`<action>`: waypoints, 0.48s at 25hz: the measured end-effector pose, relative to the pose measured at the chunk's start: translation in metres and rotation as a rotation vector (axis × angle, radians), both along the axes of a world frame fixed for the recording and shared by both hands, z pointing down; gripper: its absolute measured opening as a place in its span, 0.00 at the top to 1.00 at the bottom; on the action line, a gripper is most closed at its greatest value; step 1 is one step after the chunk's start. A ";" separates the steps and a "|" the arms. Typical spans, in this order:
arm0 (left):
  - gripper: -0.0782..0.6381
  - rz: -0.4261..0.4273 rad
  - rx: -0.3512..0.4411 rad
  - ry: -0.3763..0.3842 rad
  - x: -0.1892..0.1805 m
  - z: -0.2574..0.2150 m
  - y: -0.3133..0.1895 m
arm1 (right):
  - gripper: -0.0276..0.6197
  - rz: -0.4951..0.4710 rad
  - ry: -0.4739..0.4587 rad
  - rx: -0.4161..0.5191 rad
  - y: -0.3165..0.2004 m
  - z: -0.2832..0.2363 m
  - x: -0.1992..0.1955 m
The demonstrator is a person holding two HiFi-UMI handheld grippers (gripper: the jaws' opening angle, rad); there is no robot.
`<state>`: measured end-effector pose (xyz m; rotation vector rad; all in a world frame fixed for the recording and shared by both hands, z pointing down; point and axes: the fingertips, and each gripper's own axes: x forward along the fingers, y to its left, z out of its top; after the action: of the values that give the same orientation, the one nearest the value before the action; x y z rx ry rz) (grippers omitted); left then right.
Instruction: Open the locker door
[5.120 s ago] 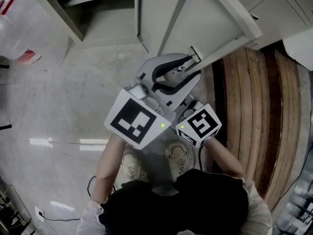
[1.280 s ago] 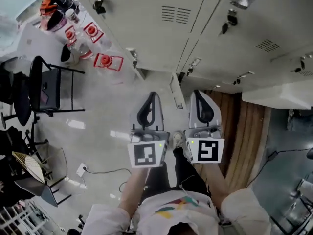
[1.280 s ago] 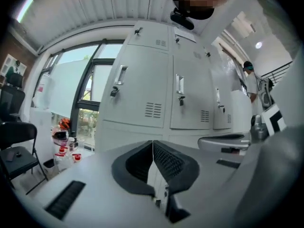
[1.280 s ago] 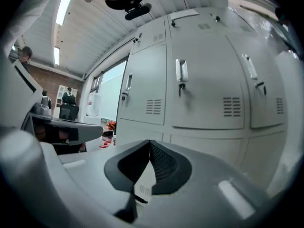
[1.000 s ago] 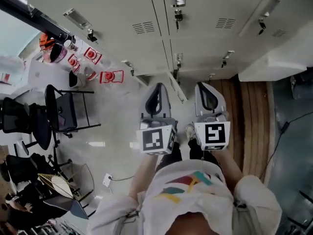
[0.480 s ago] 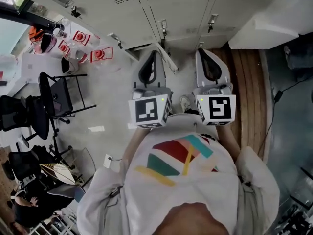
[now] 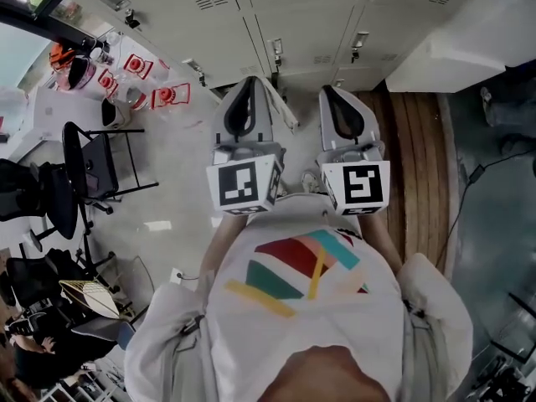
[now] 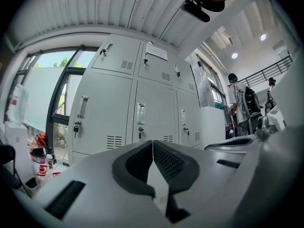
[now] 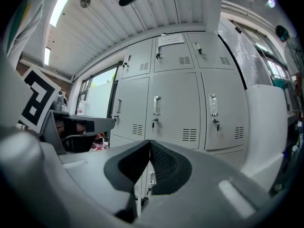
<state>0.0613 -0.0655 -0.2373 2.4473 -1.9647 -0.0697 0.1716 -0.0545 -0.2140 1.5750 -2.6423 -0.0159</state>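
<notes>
1. Head view: the left gripper and the right gripper sit side by side ahead of the chest. Both point at the bank of lockers along the top of the frame. Both pairs of jaws are pressed tight together with nothing between them.
2. Task's thing: a low locker door shows edge-on as a pale strip between the two grippers, upper centre. It stands swung out from the bank, so it reads as open. Neither gripper touches it.
3. Risk: nothing holds the door. It could probably drift back toward the frame, or swing if a foot or shin knocks it, since it stands low and close to the person.
4. Risk: if it needs pulling wider, closed jaws cannot catch the edge or latch. They would slide off unless they part first.
5. Risk: a chair and red-labelled bottles crowd the left of the frame. A step back that way could likely hit them.
6. Right gripper view only: the door's edge and latch show low in the frame, under the closed jaws. The other doors all look flush.
7. Left gripper view only: a window at left and a person far off at right. The open door does not show here.
8. Head view only: the door's place relative to both grippers and the floor.
</notes>
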 end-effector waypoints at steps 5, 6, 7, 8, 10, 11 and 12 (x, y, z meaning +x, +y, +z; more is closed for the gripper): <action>0.87 -0.011 0.009 0.000 -0.001 -0.004 0.003 | 0.95 -0.005 0.003 0.000 0.002 0.001 0.002; 0.87 -0.014 0.009 0.000 -0.002 -0.004 0.005 | 0.95 -0.007 0.008 -0.004 0.003 0.003 0.002; 0.87 -0.017 0.010 -0.002 -0.003 -0.004 0.006 | 0.95 -0.009 0.010 -0.010 0.004 0.006 0.002; 0.87 -0.021 0.011 -0.006 -0.004 -0.005 0.006 | 0.95 -0.011 0.010 -0.015 0.004 0.008 0.001; 0.87 -0.029 0.015 -0.010 -0.008 -0.006 0.008 | 0.95 -0.016 0.003 -0.022 0.005 0.009 -0.002; 0.87 -0.034 0.016 -0.010 -0.010 -0.006 0.009 | 0.95 -0.019 0.000 -0.023 0.005 0.010 -0.003; 0.87 -0.040 0.016 -0.010 -0.012 -0.006 0.009 | 0.95 -0.023 -0.002 -0.023 0.006 0.010 -0.005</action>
<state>0.0489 -0.0561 -0.2434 2.4233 -2.0253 -0.0737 0.1667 -0.0489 -0.2045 1.5381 -2.6525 0.0143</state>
